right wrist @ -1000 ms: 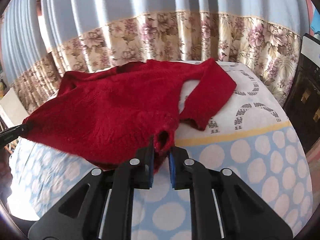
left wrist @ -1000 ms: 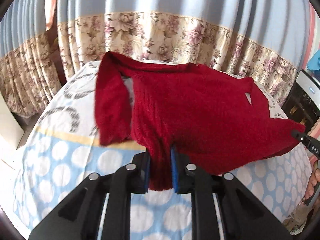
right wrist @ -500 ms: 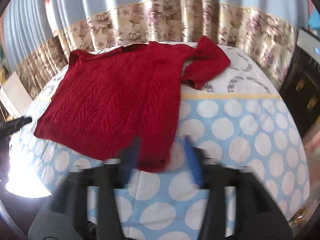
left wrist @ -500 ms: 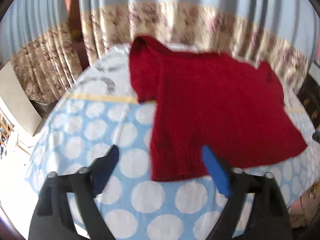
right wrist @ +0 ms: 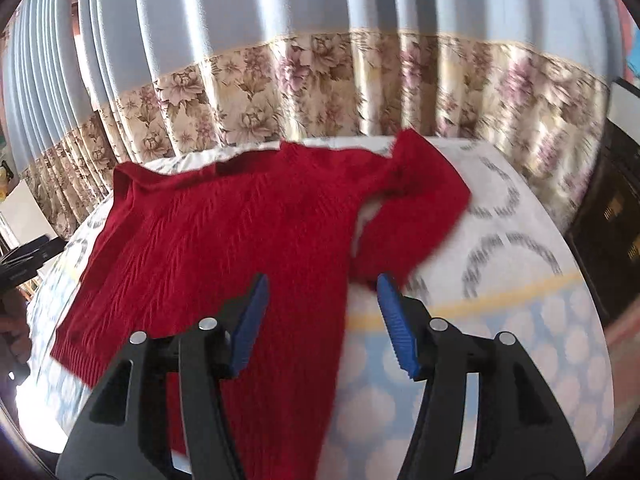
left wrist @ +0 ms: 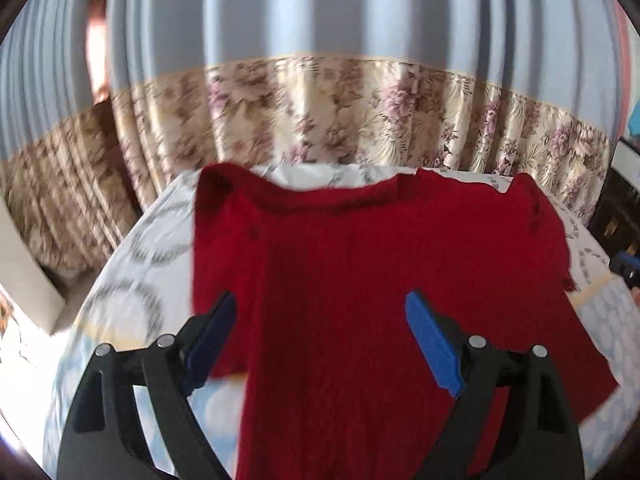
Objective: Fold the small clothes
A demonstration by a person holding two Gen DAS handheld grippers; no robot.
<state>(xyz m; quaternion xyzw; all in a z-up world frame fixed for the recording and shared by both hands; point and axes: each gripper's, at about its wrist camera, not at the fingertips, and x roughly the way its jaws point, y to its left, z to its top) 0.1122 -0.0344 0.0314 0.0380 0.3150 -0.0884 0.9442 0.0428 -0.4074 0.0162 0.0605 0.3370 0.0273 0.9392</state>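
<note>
A red knit sweater (left wrist: 360, 272) lies spread flat on a round table with a blue polka-dot cloth (left wrist: 120, 280), collar toward the curtains. Its left sleeve (left wrist: 212, 264) hangs down beside the body. My left gripper (left wrist: 320, 320) is open and empty, above the sweater's lower left part. In the right wrist view the sweater (right wrist: 224, 248) fills the middle, and its right sleeve (right wrist: 416, 208) is bent outward. My right gripper (right wrist: 322, 304) is open and empty, above the sweater's right side edge near that sleeve.
Floral and blue striped curtains (left wrist: 320, 100) hang just behind the table. A dark cabinet (right wrist: 608, 216) stands to the right. The other gripper shows at the left edge of the right wrist view (right wrist: 24, 260). The tablecloth (right wrist: 500, 320) is bare at right.
Both grippers let go of the sweater's bottom hem and opened. The sweater dropped flat onto the table. Both grippers then moved forward over it.
</note>
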